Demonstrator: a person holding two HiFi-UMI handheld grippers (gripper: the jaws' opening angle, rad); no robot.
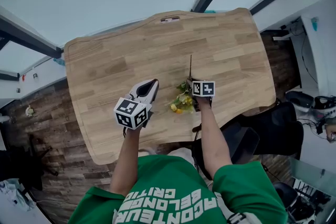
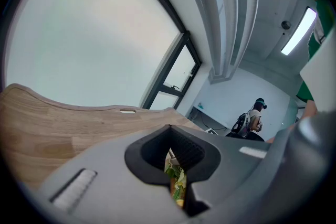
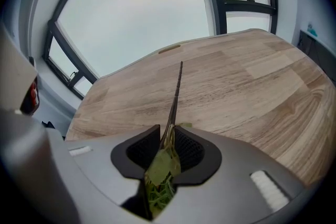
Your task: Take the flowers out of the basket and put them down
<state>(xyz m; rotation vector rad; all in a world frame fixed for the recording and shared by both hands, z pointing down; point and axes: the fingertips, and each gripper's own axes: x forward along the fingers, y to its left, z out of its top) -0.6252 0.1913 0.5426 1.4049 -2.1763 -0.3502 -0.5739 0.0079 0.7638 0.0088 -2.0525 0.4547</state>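
while the person in the green shirt [image 1: 157,191] is looking down on the wooden table [image 1: 115,60], the flowers [image 1: 180,100] are lying on the tabletop close to its near edge, between the 2 grippers. their yellow and green head is pointing toward the person, and the thin dark stem [image 1: 190,63] is running straight away across the wood toward the table's far side.

the right gripper [image 3: 167,136] is pointing steeply down at the flowers, with its marker cube [image 1: 203,88] sitting just above them in the head view. in the right gripper view its jaws are standing a little apart, with the leaves and the lower stem lying between them. a dark gap is showing beside the leaves, so the pads are not clamping them.

the left gripper [image 2: 176,152] is hovering above the table just to the left of the flowers, apart from them and aiming only slightly downward. its jaws are standing a narrow slit apart and are holding nothing. the flowers are showing through that slit, lying beyond the jaws rather than between the pads.
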